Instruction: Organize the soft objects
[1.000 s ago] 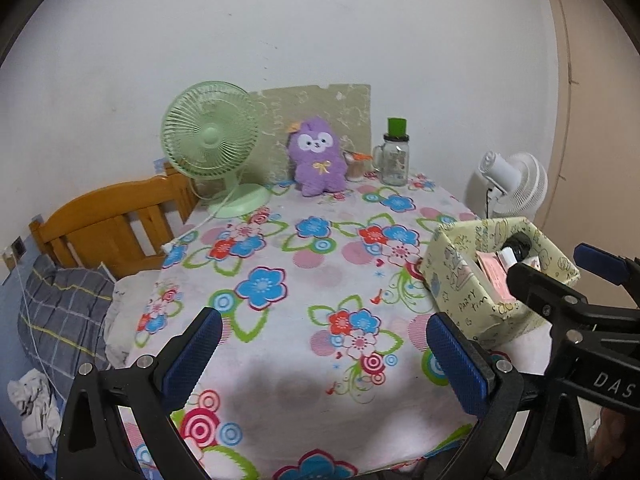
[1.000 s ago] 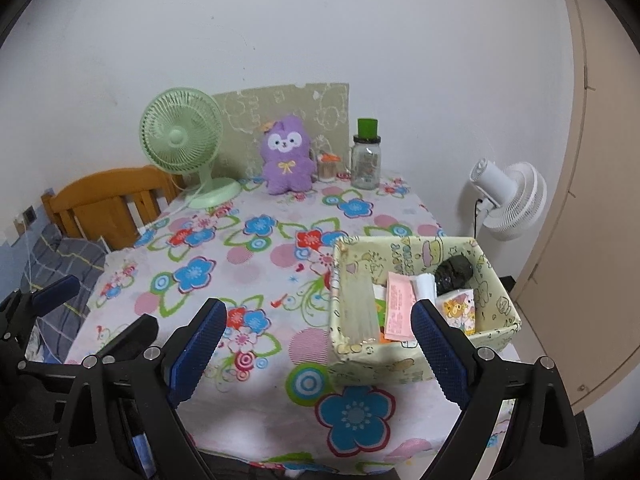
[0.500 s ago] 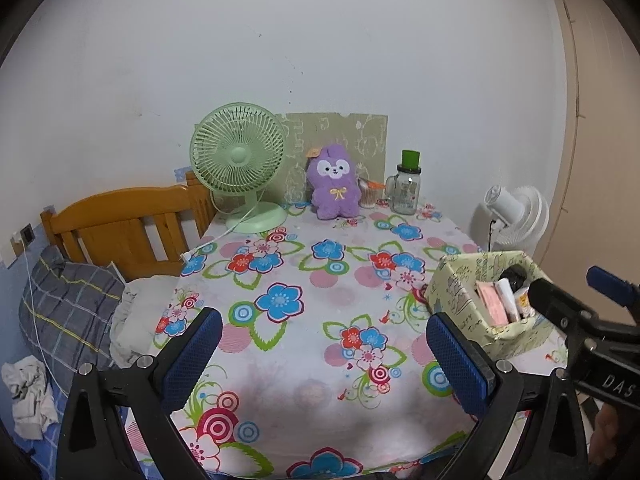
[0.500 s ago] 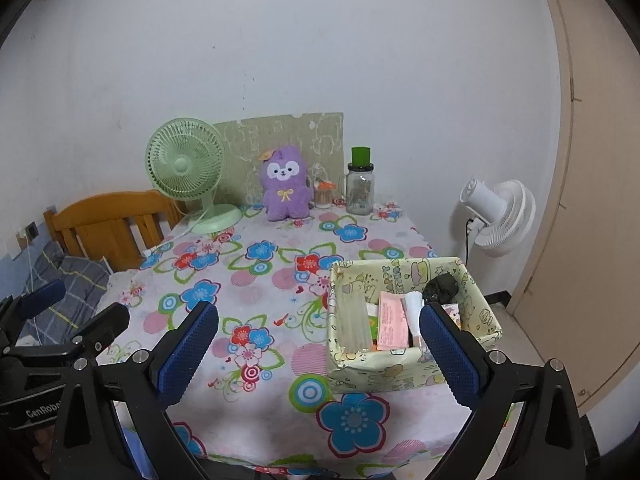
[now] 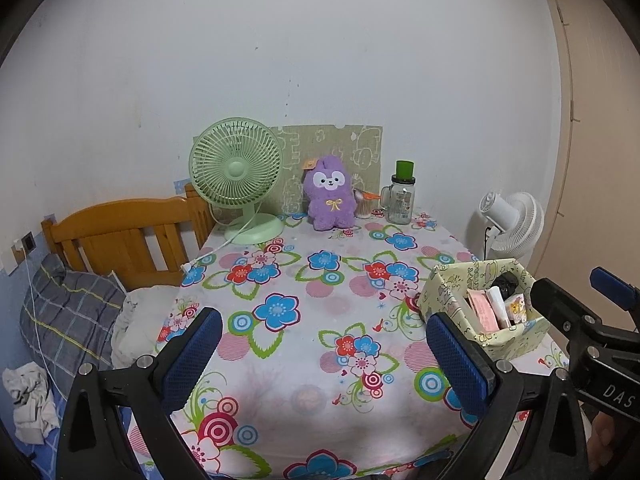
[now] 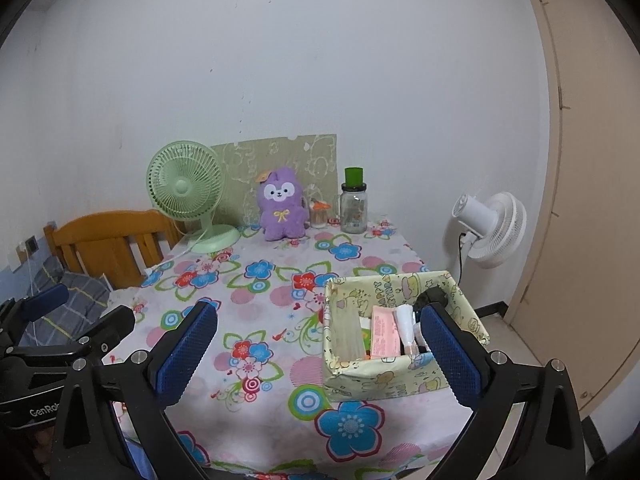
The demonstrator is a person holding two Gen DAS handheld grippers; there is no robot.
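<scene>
**Purple plush upright at the wall, both grippers wide and empty**

White walls close off the room, with a beige door (image 6: 580, 184) on the right and a wooden headboard (image 5: 120, 236) on the left. Between them stands a table under a flowered tablecloth (image 5: 304, 320). From the larger things to the smaller: a patterned green board (image 5: 360, 152) leans on the wall at the far edge of the table; a green desk fan (image 5: 237, 176) stands in front of its left end; a white floor fan (image 6: 494, 228) stands beyond the table's right side; a yellow-green patterned box (image 6: 384, 376) holding packets and small items sits near the front right corner.

The purple plush toy (image 5: 330, 198) sits at the far edge, between the desk fan and a glass jar (image 5: 401, 200) with a green lid. Its long axis is upright, ears up, face turned toward the cameras, back close to the board.

The left gripper (image 5: 320, 356) hangs over the near edge of the cloth, its blue pads far apart with nothing between them. The right gripper (image 6: 316, 356) is likewise spread wide and empty; its right finger (image 6: 450, 356) overlaps the box in the view, and contact cannot be judged.

Compared with a second ago, both views show more wall and more of the door, and the table objects appear lower and farther off. The right pads now stand slightly wider. The plush, fans, jar and box lie as they did.
</scene>
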